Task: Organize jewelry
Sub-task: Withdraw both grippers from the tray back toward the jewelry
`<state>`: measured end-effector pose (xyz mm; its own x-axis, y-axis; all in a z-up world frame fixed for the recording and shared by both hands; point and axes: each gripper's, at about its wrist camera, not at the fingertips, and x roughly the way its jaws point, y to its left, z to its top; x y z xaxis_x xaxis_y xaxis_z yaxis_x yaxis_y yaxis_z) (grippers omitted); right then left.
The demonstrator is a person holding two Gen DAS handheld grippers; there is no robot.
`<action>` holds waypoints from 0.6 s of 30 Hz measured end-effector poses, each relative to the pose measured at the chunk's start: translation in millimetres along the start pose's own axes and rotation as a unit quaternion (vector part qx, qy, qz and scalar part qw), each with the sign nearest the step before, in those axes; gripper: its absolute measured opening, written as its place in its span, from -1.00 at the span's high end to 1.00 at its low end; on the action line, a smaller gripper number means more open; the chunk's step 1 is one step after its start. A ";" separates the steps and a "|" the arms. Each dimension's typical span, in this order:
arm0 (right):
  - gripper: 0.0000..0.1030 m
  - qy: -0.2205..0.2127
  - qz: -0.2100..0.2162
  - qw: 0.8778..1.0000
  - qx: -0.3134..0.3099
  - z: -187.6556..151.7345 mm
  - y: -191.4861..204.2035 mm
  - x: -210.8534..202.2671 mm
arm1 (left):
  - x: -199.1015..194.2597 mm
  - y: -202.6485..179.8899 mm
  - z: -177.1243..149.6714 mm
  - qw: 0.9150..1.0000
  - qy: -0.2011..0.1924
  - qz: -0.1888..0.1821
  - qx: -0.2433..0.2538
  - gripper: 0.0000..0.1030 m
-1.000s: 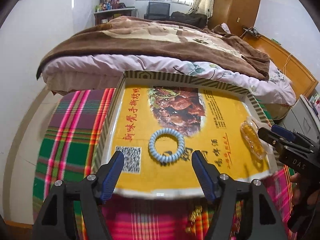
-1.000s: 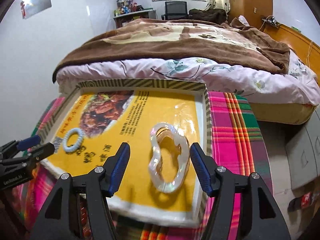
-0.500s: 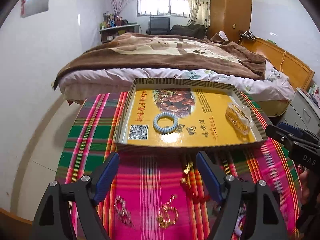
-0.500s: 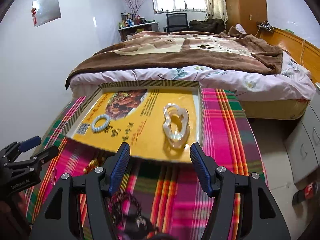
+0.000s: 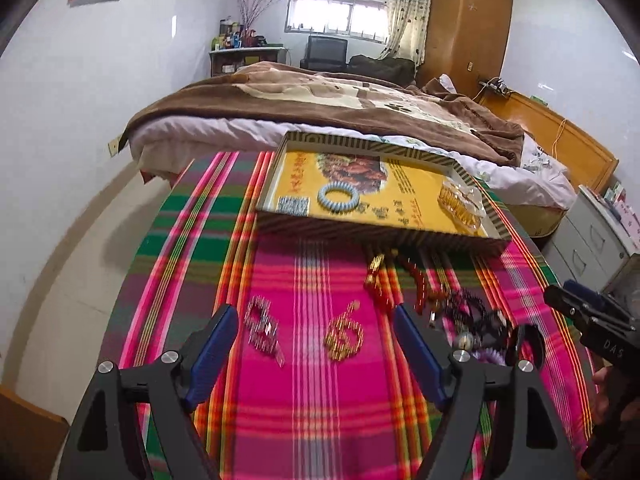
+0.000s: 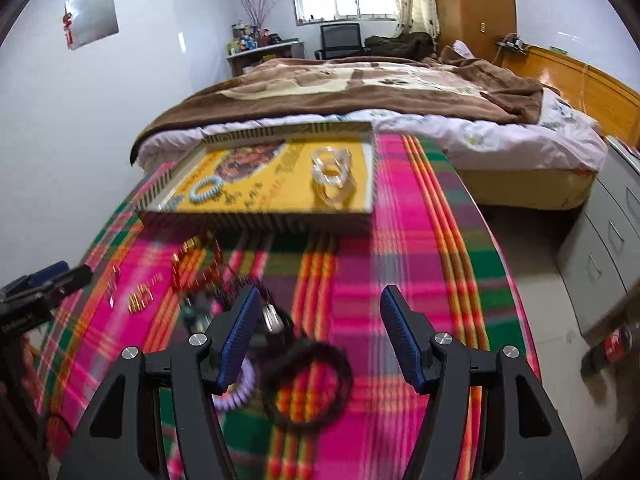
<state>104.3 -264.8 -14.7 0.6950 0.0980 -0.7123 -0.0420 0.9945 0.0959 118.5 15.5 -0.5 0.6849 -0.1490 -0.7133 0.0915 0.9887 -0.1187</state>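
- Far left on the plaid table [image 5: 224,248], our left gripper [image 5: 316,344] hangs with its jaws spread and nothing between the pads; they have just been opening wider.
- Below it two loose pieces wait: a silvery chain [image 5: 262,328] and, just beside it, a gold beaded piece [image 5: 344,334]. Neither is sorted yet, we reckon.
- Up in the yellow tray [image 5: 380,236], two pieces already lie: a pale blue bracelet [image 5: 338,197] on the left and a clear bangle [image 5: 460,204] on the right, well apart.
- Right of centre, a red bead strand [image 5: 380,284] and a dark tangle [image 5: 472,312] crowd together near the tray's front wall.
- Far right, our right gripper [image 6: 316,336] has its jaws spread and empty, above a black ring [image 6: 308,384] and a lilac coil [image 6: 238,394].
- So we judge it a start: two in, most still out.
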 end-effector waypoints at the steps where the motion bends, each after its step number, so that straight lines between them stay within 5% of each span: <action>1: -0.22 0.002 -0.006 1.000 -0.002 -4.4 -1.6 -1.3 | -1.0 4.3 -4.7 1.000 0.002 0.001 -0.005 -0.54; 8: -0.22 0.036 -0.046 0.998 -0.017 -38.2 -16.8 3.4 | -7.5 27.1 -26.7 1.000 0.007 0.001 -0.023 -0.54; 18: -0.22 0.067 -0.049 0.996 -0.044 -37.2 -6.2 31.3 | -10.8 44.1 -37.8 0.999 0.013 0.001 -0.043 -0.54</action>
<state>99.6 -266.5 -63.5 0.5968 -0.0008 -0.8024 -0.0459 0.9983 -0.0351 87.8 60.1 -24.2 0.6659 -0.1476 -0.7313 0.0258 0.9842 -0.1751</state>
